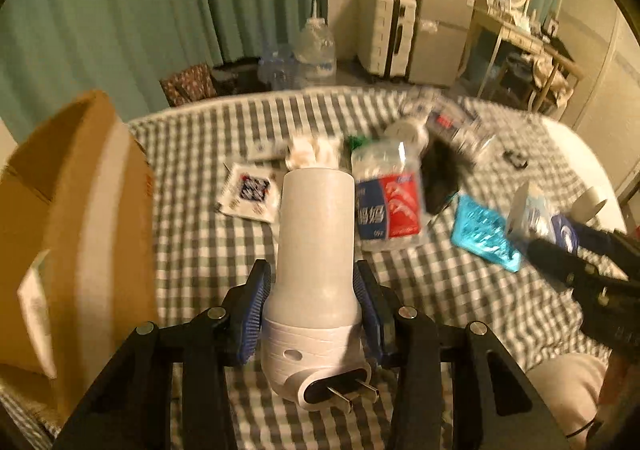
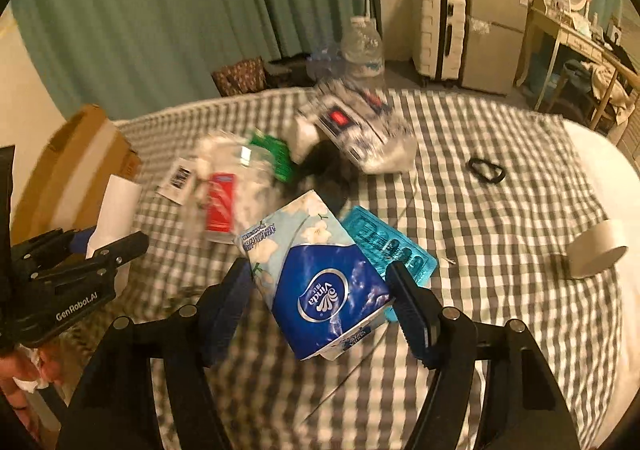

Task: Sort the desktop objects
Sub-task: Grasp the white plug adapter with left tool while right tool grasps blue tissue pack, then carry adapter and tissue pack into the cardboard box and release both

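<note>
My left gripper (image 1: 313, 282) is shut on a white plug-in device (image 1: 316, 250) with two metal prongs, held above the checked cloth; it also shows at the left of the right wrist view (image 2: 116, 210). My right gripper (image 2: 320, 286) is shut on a blue Vinda tissue pack (image 2: 320, 282), lifted above the cloth; it shows at the right of the left wrist view (image 1: 536, 218). A brown cardboard box (image 1: 76, 218) stands at the left, beside my left gripper.
On the checked cloth (image 2: 500, 210) lie a clear bag with a red and blue label (image 1: 388, 202), a teal blister pack (image 2: 384, 242), a tape roll (image 2: 598, 252), a black ring (image 2: 486, 170), a white sachet (image 1: 248, 194) and a patterned packet (image 2: 356, 126).
</note>
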The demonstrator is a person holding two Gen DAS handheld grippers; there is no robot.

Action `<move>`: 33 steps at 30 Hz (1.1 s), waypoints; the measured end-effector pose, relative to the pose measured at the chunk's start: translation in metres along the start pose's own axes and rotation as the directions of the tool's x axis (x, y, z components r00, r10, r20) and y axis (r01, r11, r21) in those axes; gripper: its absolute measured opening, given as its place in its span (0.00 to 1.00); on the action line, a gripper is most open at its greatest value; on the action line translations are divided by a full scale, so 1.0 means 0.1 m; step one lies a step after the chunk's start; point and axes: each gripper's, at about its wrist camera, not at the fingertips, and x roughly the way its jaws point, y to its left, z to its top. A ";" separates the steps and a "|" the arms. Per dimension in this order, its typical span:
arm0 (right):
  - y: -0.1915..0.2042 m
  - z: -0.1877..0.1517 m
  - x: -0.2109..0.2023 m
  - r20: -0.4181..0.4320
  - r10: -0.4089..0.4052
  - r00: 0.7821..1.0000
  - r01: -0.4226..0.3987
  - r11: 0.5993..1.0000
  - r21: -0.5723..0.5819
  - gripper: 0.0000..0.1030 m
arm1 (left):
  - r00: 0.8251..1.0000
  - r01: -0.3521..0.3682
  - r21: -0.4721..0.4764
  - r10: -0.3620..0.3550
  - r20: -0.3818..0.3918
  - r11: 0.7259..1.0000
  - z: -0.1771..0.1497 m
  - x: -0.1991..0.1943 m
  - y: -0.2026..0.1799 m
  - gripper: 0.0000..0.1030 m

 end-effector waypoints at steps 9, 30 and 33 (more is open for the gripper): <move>0.54 0.18 -0.80 0.116 0.034 0.993 -0.025 0.997 -0.076 0.67 | 0.989 0.002 -0.027 0.002 0.149 1.000 0.22 -0.87 0.21 0.42; 2.81 0.62 -0.92 0.118 0.308 0.944 -0.251 0.903 -0.348 0.67 | 0.962 -0.145 -0.265 0.198 0.188 0.953 -0.04 -1.45 2.29 0.42; 3.07 0.64 -0.62 0.071 0.316 0.946 -0.272 0.894 -0.357 0.67 | 0.971 -0.152 -0.298 0.198 0.132 0.942 -0.15 -1.17 2.55 0.42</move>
